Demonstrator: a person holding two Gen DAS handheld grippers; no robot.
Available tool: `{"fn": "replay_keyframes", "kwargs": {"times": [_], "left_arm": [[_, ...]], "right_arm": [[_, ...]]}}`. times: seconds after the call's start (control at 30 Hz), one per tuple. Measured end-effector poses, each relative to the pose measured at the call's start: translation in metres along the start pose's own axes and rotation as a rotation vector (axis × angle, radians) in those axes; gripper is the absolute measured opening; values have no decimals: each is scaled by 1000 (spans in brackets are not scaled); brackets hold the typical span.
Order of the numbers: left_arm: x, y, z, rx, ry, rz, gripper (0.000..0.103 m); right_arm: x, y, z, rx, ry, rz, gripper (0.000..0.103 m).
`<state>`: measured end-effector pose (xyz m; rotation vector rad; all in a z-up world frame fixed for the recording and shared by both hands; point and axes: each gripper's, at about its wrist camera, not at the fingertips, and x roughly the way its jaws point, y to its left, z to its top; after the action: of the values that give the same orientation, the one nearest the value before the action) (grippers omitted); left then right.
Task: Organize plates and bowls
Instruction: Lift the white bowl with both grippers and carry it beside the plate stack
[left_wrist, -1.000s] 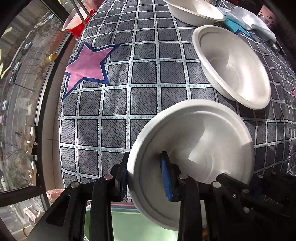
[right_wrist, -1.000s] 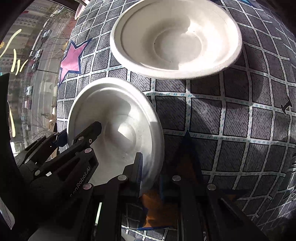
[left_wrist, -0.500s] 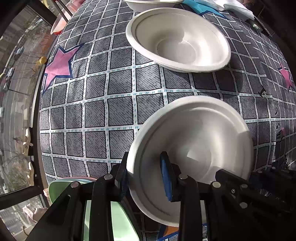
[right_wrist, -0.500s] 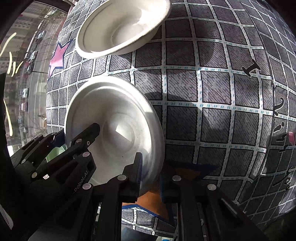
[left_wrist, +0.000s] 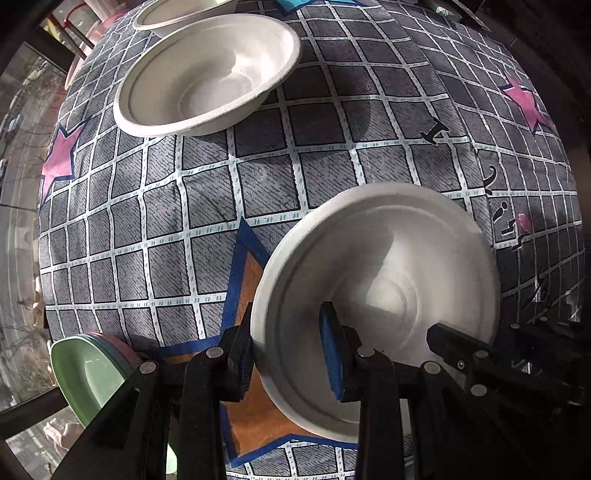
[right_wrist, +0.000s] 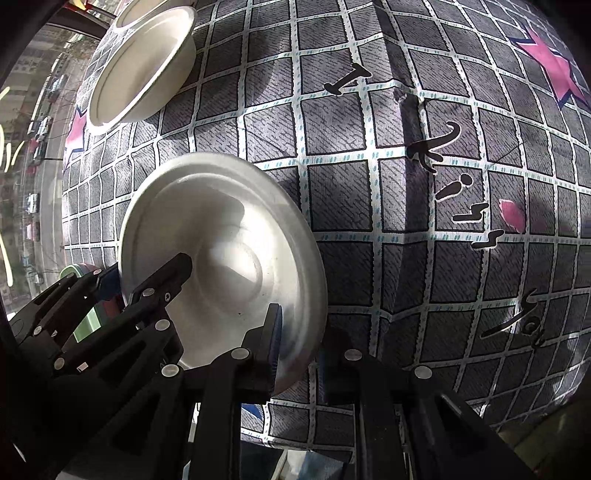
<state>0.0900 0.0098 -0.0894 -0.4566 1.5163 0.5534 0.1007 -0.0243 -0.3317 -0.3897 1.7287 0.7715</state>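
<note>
Left wrist: white bowl (left_wrist: 384, 295) rim clamped by left gripper (left_wrist: 291, 354); open tablecloth (left_wrist: 207, 206) ahead.

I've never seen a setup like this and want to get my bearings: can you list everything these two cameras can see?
held bowl: one, white, gripped by its rim on two sides, above the cloth
bowls on table: two, white, far side, one behind the other
plates: small stack, green on top, pink beneath, table edge at near left
tablecloth: one, grey checks with pink and orange stars, covers the table
left gripper: one, black, jaws shut on the bowl's rim
right gripper: one, black, jaws shut on the opposite rim
</note>
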Motion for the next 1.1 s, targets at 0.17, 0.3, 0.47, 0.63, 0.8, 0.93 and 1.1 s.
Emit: {"fn": "replay_keyframes", "kwargs": {"times": [0.17,0.3,0.47,0.63,0.8,0.93,1.1], "left_arm": [[-7,-60,-3,47,2,-17,35],[-12,-97,-5,79,-7,-25,35],[-17,-140,-3,108,-10,-38,35],[-23,-188,5,134,-15,-40,35],[-24,-209,16,128,-23,-35,57],[-29,-200,23,111,-55,-5,78],[-35,-204,25,83,-54,-2,80]], "right_arm": [[-12,-42,-9,37,-6,-16,18],[-21,-70,-16,60,-14,-28,18],[-39,-114,-28,80,-25,-42,18],[-45,-138,-34,94,-36,-52,18],[-46,-139,-39,99,-45,-49,18],[-61,-133,-32,104,-68,-71,18],[-86,-137,-21,128,-110,-111,58]]}}
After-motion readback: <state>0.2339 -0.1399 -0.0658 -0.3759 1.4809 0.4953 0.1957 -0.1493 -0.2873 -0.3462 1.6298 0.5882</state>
